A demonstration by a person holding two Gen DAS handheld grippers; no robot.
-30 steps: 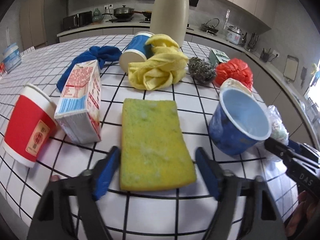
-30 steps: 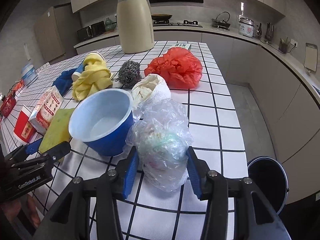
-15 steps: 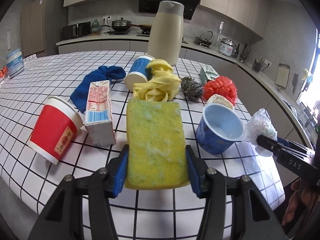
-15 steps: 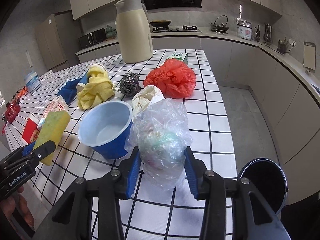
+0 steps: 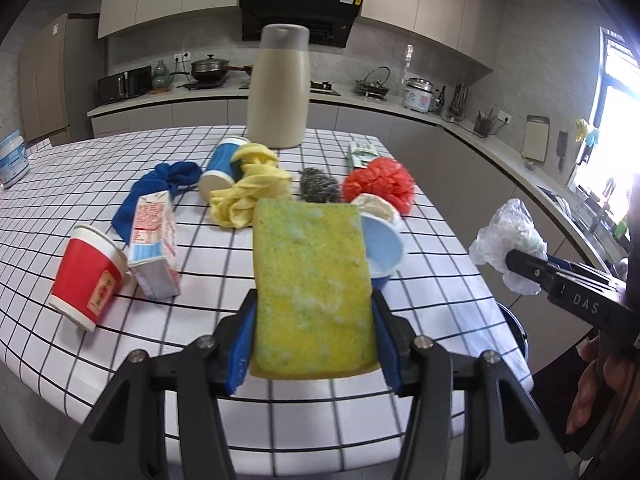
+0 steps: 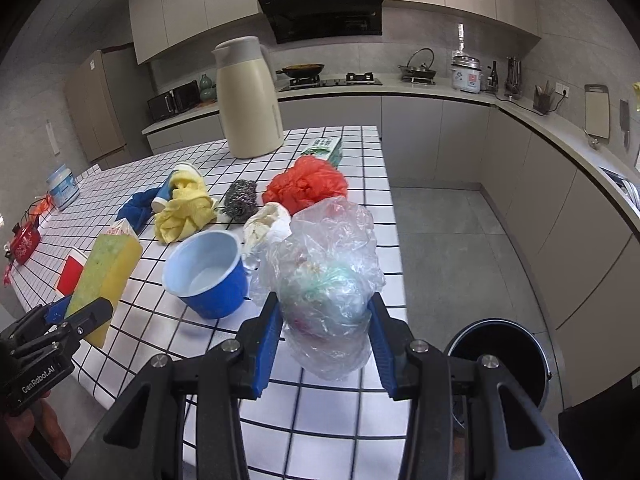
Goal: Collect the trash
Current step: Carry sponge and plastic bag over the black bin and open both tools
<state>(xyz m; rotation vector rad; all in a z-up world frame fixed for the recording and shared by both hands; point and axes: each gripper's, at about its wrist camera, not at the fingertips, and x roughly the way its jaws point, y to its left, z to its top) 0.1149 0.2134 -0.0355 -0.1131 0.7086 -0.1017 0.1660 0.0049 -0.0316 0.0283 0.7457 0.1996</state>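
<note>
My left gripper (image 5: 314, 340) is shut on a yellow-green sponge (image 5: 312, 280) and holds it above the table's near edge; the sponge also shows in the right wrist view (image 6: 106, 268). My right gripper (image 6: 324, 340) is shut on a crumpled clear plastic bag (image 6: 328, 272), lifted past the table's right edge; the bag shows in the left wrist view (image 5: 510, 236). A black trash bin (image 6: 498, 356) stands on the floor to the lower right of the bag.
On the checked table (image 5: 80, 172) lie a red paper cup (image 5: 86, 280), a milk carton (image 5: 154, 240), a blue cup (image 6: 208, 276), a yellow cloth (image 5: 248, 192), a blue cloth (image 5: 160, 184), a steel scourer (image 6: 240, 198), a red bag (image 6: 306, 186) and a tall beige jug (image 5: 278, 88).
Both grippers closed on their loads and lifted them up and back from the table: the left with the sponge, the right with the plastic bag.
</note>
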